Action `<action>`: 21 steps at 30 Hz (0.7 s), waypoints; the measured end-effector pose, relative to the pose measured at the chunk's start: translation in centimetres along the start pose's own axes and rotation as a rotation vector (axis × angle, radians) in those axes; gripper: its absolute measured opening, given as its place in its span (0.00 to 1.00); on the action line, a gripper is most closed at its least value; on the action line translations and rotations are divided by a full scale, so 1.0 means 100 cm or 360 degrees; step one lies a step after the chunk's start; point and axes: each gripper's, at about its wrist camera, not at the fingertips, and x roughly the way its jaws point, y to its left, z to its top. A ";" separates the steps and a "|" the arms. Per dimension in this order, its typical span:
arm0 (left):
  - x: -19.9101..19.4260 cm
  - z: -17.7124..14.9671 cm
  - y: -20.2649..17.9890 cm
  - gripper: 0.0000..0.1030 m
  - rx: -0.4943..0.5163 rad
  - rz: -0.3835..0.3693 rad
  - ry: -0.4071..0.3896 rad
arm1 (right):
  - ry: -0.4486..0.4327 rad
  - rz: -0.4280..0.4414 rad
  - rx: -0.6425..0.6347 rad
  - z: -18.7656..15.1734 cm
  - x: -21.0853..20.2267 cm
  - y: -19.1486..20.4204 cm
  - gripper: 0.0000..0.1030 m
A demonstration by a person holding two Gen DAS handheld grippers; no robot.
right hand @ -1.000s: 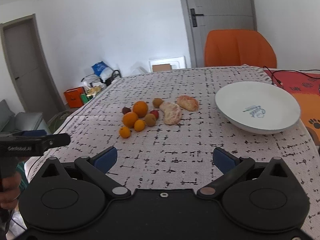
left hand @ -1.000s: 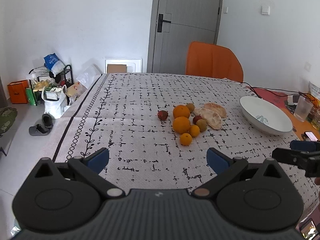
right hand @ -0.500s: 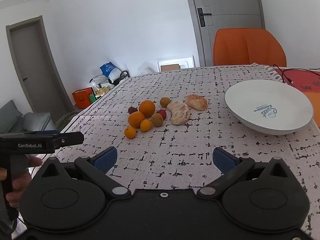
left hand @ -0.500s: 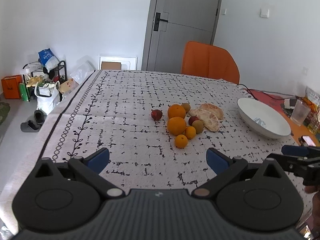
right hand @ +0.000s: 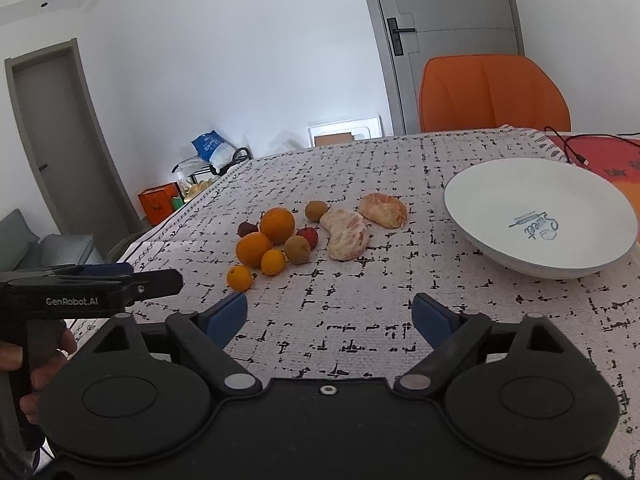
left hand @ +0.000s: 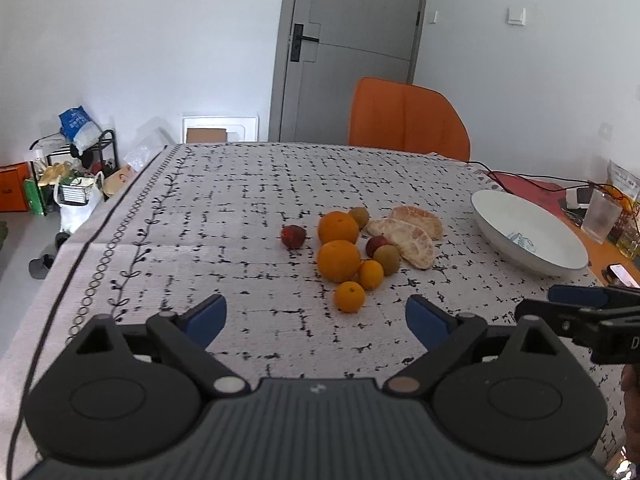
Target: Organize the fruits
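Both grippers hang over the near tabletop [left hand: 248, 184] with nothing between the fingers: the left gripper [left hand: 316, 320] and right gripper [right hand: 330, 316] stand wide, their jaws having just been closing a little, probably being sized for small fruit. The fruit cluster [right hand: 276, 244] lies ahead of the fingers, the empty white bowl [right hand: 540, 208] ahead and right, seemingly the destination.
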 end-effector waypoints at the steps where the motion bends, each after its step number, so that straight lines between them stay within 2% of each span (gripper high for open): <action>1: 0.003 0.000 -0.001 0.90 0.0002 0.0000 0.0004 | 0.0006 0.0006 0.0006 0.000 0.002 -0.002 0.80; 7: 0.019 0.003 -0.004 0.77 -0.0020 -0.0035 0.0027 | 0.0027 0.0031 0.0046 -0.001 0.013 -0.010 0.69; 17: 0.042 0.003 -0.011 0.66 0.0008 -0.0033 0.0057 | 0.0030 0.0054 0.0034 0.001 0.030 -0.009 0.67; 21: 0.051 0.002 -0.010 0.57 0.0018 -0.0040 0.0072 | 0.0034 0.0040 0.0034 0.003 0.037 -0.010 0.68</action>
